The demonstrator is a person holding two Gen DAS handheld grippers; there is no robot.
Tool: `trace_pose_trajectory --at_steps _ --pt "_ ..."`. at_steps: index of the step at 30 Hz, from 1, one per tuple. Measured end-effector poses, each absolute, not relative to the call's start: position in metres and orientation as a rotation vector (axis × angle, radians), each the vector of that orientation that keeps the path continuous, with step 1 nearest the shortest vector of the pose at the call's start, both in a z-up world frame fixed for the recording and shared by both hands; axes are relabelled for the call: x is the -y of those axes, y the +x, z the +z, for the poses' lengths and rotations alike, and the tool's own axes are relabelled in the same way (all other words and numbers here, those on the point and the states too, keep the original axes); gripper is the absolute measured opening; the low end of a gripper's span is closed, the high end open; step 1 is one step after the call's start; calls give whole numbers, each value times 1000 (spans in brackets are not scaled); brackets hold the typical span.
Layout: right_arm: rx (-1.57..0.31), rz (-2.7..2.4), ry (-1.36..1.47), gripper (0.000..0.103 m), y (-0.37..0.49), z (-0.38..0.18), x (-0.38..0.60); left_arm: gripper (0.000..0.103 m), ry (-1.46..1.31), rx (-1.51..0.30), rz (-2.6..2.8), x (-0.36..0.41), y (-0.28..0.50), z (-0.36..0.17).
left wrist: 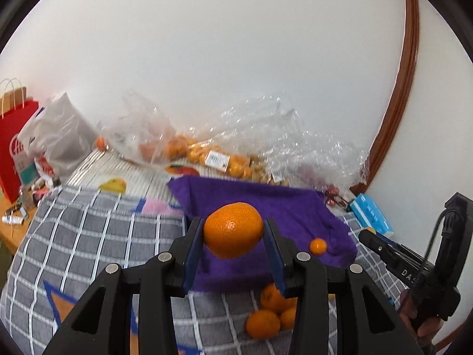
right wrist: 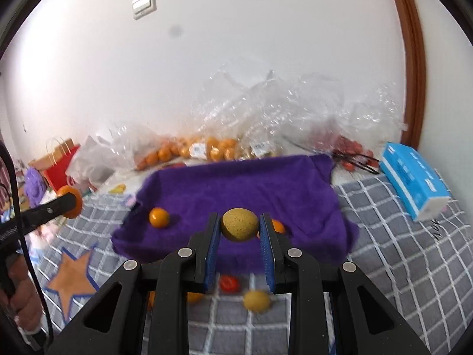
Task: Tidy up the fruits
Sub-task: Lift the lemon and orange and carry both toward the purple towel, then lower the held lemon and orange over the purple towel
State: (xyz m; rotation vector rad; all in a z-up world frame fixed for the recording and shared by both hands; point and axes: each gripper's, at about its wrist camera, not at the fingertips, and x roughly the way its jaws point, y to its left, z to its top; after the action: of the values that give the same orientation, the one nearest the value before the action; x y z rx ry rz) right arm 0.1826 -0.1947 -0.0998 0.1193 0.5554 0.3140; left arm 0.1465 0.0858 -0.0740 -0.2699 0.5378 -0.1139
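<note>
Left gripper (left wrist: pixel 233 230): its two blue pads are clenched on a large orange (left wrist: pixel 233 229), one pad on each side; the fruit hangs in the air above the purple towel (left wrist: pixel 295 207).
Right gripper (right wrist: pixel 240 226): it grasps a small yellow-brown speckled fruit (right wrist: pixel 239 224) between its blue pads, also lifted above the towel.
Purple towel: it lies spread on a grey checked blanket (right wrist: pixel 384 254), in front of the plastic bags.
Small mandarin on towel (right wrist: pixel 159 217): it rests alone near the left edge of the towel in the right wrist view. A second orange fruit (right wrist: pixel 279 226) is half hidden behind the right finger of the right gripper.
Fruits on blanket: three mandarins (left wrist: pixel 272 310) lie touching each other just beside the near edge of the towel. In the right wrist view, a small red fruit (right wrist: pixel 229 283) and a yellow fruit (right wrist: pixel 256 301) lie near each other, blurred.
Plastic bags (left wrist: pixel 207 145): clear, crumpled, with many mandarins inside, standing against the white wall (left wrist: pixel 236 74).
Blue tissue pack (right wrist: pixel 414 182): on the blanket, to the right of the towel.
Red paper bag (left wrist: pixel 14 142): far left, beside a grey plastic bag (left wrist: pixel 62 139).
Person's hand (right wrist: pixel 25 295): it holds the handle of the left gripper, at the left edge of the right wrist view.
</note>
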Motion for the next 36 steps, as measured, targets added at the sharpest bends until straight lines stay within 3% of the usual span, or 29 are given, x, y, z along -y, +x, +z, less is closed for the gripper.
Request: trace_pose_trajectory --at_steps 11,36 --pt "-503 302 131 27 223 -94 183 39 -298 -529 -116 -82 209 -86" --pt "-572 237 173 27 254 -142 202 39 -341 -591 -119 -90 228 -132"
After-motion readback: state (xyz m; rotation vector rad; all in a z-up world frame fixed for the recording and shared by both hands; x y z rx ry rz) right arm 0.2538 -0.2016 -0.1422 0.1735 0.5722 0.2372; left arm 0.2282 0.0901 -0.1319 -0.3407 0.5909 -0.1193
